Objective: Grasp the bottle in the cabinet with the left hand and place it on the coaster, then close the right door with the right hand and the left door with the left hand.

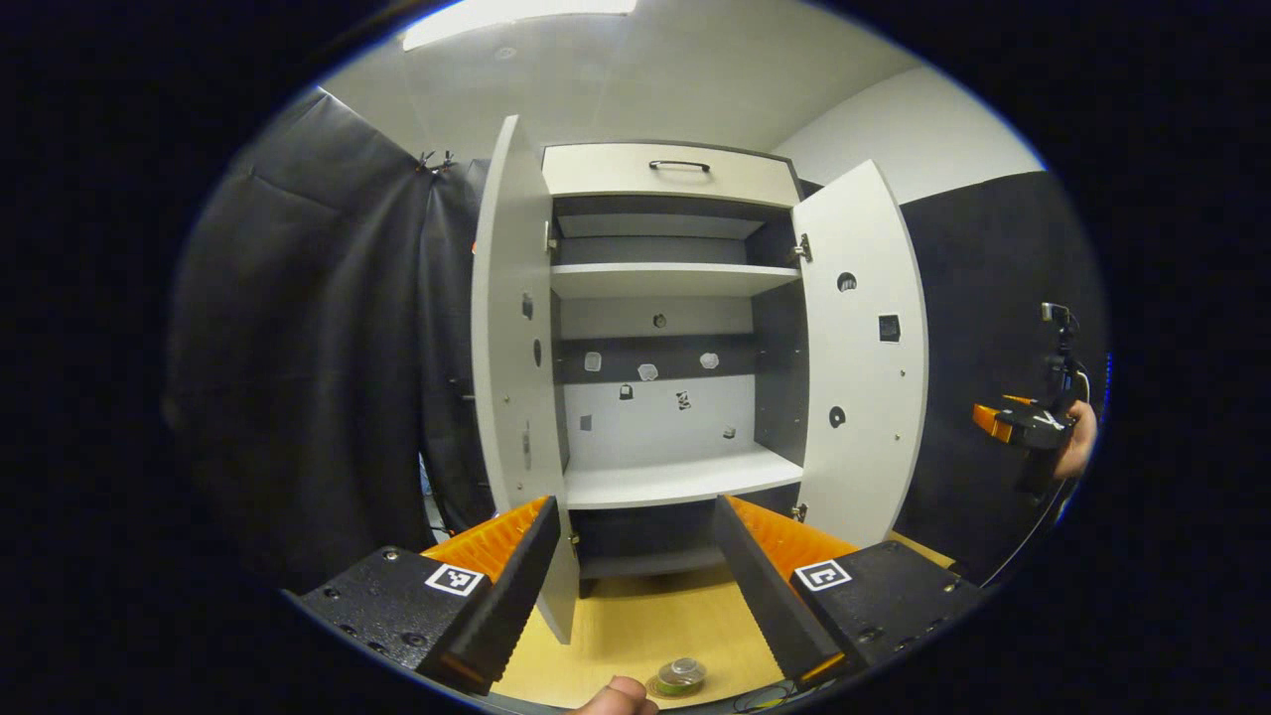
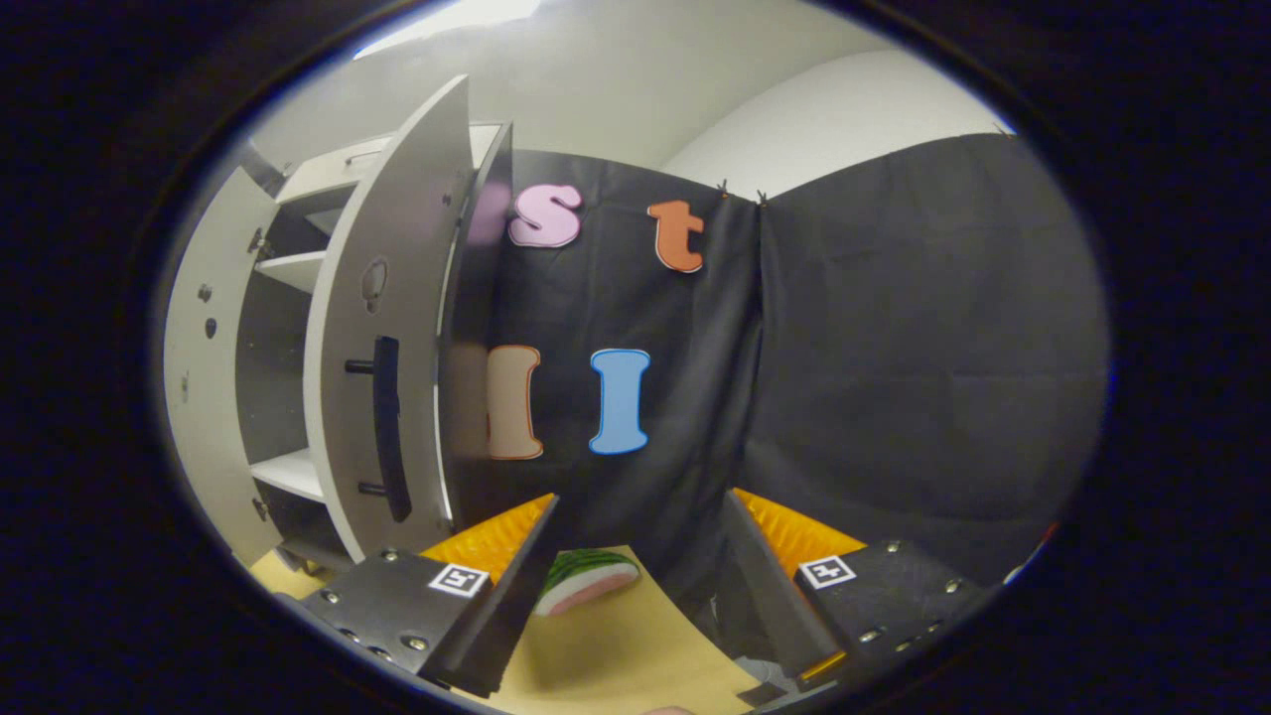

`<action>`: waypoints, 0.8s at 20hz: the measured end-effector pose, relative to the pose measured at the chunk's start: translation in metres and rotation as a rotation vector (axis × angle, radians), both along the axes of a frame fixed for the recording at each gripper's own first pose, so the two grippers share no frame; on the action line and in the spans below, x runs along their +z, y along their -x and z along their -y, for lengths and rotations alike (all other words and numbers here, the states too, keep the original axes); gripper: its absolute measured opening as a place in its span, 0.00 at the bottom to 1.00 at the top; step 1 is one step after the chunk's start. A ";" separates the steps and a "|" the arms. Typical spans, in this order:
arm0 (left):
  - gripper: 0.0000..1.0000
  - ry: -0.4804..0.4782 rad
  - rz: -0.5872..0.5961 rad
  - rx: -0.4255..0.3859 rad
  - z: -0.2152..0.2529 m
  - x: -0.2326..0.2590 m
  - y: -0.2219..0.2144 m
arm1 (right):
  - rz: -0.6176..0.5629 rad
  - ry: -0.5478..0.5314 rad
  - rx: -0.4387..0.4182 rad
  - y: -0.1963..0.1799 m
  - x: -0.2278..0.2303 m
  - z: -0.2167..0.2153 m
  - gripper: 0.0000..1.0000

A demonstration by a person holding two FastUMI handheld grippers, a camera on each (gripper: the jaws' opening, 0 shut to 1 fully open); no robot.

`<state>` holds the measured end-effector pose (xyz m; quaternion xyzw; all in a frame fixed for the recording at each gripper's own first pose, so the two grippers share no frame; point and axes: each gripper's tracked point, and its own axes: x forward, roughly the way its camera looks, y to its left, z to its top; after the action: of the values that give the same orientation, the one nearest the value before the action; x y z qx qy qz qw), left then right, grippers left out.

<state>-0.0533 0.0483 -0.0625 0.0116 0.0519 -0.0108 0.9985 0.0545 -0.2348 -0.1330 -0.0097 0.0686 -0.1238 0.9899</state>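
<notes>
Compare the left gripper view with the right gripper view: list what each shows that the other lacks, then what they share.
Left gripper view: the cabinet's bare shelves seen head-on, the top drawer handle, the bottle standing on the coaster, and the right tool held far off by a hand.

Right gripper view: the right door's outer handle and a watermelon slice on the table.

Both: the cabinet with both doors open, the wooden table, and each view's own open tool.
</notes>
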 end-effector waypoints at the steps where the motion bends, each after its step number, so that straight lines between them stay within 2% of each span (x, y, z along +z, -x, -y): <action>1: 0.98 -0.004 0.010 0.003 -0.006 0.002 0.002 | 0.005 -0.003 0.010 -0.009 0.005 -0.009 0.98; 2: 0.98 -0.002 0.019 0.008 -0.012 0.004 0.003 | 0.015 -0.007 0.019 -0.019 0.011 -0.018 0.98; 3: 0.98 0.008 0.018 0.010 -0.018 0.003 0.005 | 0.027 -0.013 0.027 -0.028 0.017 -0.026 0.93; 4: 0.98 0.021 0.012 0.012 -0.022 0.001 0.007 | 0.036 -0.025 0.032 -0.035 0.020 -0.031 0.93; 5: 0.98 0.036 0.008 0.017 -0.028 0.001 0.009 | 0.042 -0.036 0.036 -0.042 0.024 -0.038 0.98; 7: 1.00 0.054 0.007 0.037 -0.043 0.000 0.014 | 0.032 -0.042 0.061 -0.053 0.025 -0.055 0.98; 8: 0.98 0.058 0.005 0.047 -0.051 -0.001 0.016 | 0.010 -0.047 0.077 -0.059 0.022 -0.066 0.98; 9: 1.00 0.058 0.007 0.059 -0.059 0.000 0.018 | -0.022 -0.049 0.093 -0.061 0.017 -0.082 0.98; 10: 0.99 0.065 0.011 0.068 -0.066 0.001 0.021 | -0.031 -0.021 0.072 -0.046 0.025 -0.086 0.98; 11: 0.98 0.077 0.019 0.074 -0.071 0.003 0.023 | -0.026 0.009 0.065 -0.059 0.023 -0.090 0.80; 12: 1.00 0.092 0.027 0.079 -0.077 0.005 0.025 | -0.022 0.034 0.051 -0.058 0.025 -0.093 0.83; 13: 1.00 0.103 0.029 0.082 -0.081 0.006 0.025 | -0.027 0.036 0.036 -0.059 0.026 -0.093 0.68; 16: 0.96 0.116 0.030 0.092 -0.094 0.004 0.026 | -0.059 -0.038 -0.041 -0.054 0.019 -0.092 0.68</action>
<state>-0.0789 0.1423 -0.0585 -0.0485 0.0366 0.0323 0.9976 0.1086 -0.1431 -0.1138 0.0070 0.1002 -0.1426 0.9847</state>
